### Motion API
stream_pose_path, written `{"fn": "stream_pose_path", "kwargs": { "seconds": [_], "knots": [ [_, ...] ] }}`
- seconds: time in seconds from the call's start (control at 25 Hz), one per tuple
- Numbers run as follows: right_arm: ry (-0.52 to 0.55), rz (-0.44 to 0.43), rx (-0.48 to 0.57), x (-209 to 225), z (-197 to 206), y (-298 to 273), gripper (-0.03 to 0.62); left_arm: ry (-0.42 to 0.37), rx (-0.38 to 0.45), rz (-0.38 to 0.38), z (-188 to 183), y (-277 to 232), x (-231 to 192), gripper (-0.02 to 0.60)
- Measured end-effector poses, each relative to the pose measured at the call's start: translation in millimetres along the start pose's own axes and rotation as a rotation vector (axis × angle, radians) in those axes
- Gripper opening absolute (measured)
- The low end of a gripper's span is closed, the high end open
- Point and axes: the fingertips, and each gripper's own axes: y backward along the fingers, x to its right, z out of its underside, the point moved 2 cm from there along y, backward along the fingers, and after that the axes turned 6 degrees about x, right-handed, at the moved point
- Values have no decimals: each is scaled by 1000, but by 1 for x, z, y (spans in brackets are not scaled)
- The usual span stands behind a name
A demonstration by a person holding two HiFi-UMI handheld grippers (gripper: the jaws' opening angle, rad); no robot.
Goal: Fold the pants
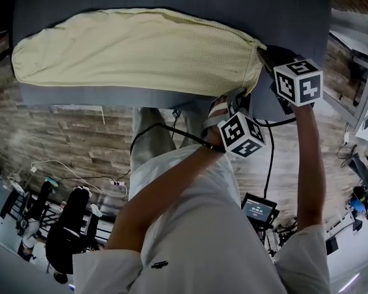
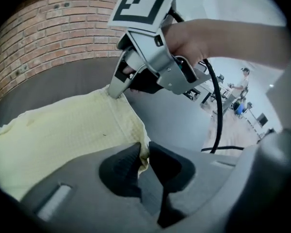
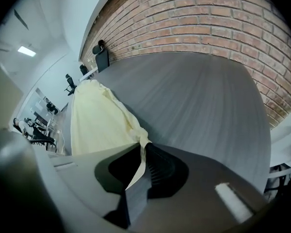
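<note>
Pale yellow pants (image 1: pixel 135 51) lie flat and lengthwise on the grey table (image 1: pixel 233 5). Both grippers are at the pants' right end. My left gripper (image 1: pixel 244 97) is at the near corner, and in the left gripper view its dark jaws (image 2: pixel 144 152) are shut on the fabric's edge (image 2: pixel 72 130). My right gripper (image 1: pixel 264 54) is at the far corner. In the right gripper view (image 3: pixel 141 152) a thin fold of the pants (image 3: pixel 99 123) is pinched between its jaws. The left gripper view also shows the right gripper (image 2: pixel 117 90) biting the other corner.
The table's front edge (image 1: pixel 110 97) runs just below the pants, and grey tabletop (image 3: pixel 194 101) stretches beyond them. A brick wall (image 3: pixel 208 23) stands behind the table. A black cable (image 2: pixel 216 110) hangs from the right gripper. Cables and equipment (image 1: pixel 67 225) lie on the floor.
</note>
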Motion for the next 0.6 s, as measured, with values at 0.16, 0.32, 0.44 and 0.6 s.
{"fn": "stream_pose_path", "kwargs": {
  "seconds": [0.16,0.32,0.44,0.6],
  "knots": [
    [-5,63,-22,12,9,8,41,19,50,52,-18,7,16,51],
    [-33,136,-35,34,21,30,39,83,104,108,-43,8,37,51],
    [-46,168,-25,37,17,41,38,89,129,118,-53,12,41,51],
    [-11,188,-21,29,5,50,38,98,152,104,-57,28,33,51]
  ]
}}
